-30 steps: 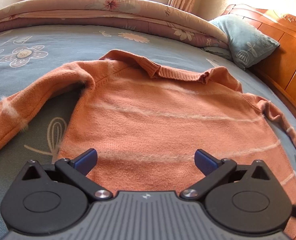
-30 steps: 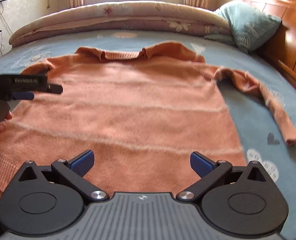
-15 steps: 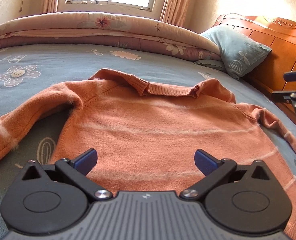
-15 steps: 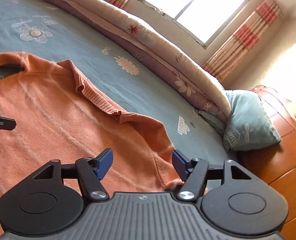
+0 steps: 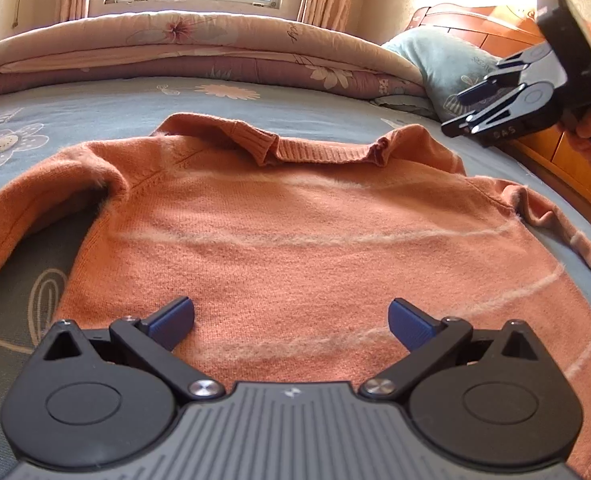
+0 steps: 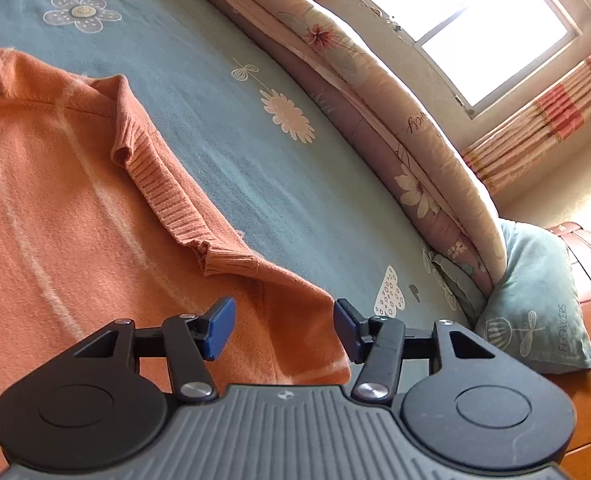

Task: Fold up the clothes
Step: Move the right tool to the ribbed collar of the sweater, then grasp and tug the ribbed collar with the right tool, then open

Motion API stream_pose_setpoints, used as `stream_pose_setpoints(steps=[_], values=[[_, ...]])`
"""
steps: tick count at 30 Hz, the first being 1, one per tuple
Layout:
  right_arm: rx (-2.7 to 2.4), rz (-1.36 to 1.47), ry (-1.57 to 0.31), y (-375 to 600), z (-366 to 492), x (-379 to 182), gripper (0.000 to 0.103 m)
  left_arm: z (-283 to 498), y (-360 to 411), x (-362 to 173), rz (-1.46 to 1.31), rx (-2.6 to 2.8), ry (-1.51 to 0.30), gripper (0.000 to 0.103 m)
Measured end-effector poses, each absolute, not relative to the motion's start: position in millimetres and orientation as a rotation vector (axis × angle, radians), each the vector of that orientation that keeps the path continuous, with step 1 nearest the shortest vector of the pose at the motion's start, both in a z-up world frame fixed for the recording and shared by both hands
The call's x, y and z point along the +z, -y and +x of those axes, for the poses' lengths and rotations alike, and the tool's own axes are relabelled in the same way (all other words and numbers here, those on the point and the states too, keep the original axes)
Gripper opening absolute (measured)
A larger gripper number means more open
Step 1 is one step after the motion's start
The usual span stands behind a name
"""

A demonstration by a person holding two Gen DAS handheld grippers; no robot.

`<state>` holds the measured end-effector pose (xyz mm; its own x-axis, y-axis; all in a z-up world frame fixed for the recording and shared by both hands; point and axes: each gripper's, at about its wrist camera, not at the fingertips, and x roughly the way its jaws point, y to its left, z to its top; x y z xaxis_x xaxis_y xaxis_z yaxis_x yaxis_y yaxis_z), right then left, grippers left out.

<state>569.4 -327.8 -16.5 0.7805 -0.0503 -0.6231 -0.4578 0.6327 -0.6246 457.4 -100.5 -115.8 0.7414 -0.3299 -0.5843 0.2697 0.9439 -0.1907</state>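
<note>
An orange knit sweater with pale stripes lies flat on the blue bed sheet, collar toward the window. My left gripper is open and empty above its lower body. My right gripper is open, its jaws partly closed in, and hovers over the sweater's right shoulder by the ribbed collar. The right gripper also shows in the left wrist view, held up at the far right. The left sleeve bends down at the left.
A rolled floral quilt lies along the far side of the bed under the window. A pale blue pillow leans on the wooden headboard at the right. The right sleeve trails near the bed's right edge.
My right gripper has swung from the sweater's hem up toward the right shoulder, and its jaws have narrowed. My left gripper has tilted up slightly and stays open over the lower body.
</note>
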Motion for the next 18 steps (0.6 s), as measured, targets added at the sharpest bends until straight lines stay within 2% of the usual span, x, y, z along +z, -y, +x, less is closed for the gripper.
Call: stream_pose_setpoints(steps=[5,14,17,18], values=[[0.286,-1.037,-0.634,322.7,599.1,-51.5,0.045,459.7,97.0,-117.5,-0.126,-0.344,-0.66,0.102],[0.381,-1.426,-0.519,304.6,616.7,-111.2,0.045,461.4,98.8,-118.2,-0.117,-0.341,-0.665,0.102],[0.432,-1.412,-0.536,304.3,618.2,-111.8,0.01,461.3,98.9,-118.1,-0.119,-0.342,-0.665,0.102],[0.416,-1.373,-0.543,305.2,621.9,-107.9,0.009,461.1,98.9,-118.2,-0.119,-0.342,-0.665,0.102]])
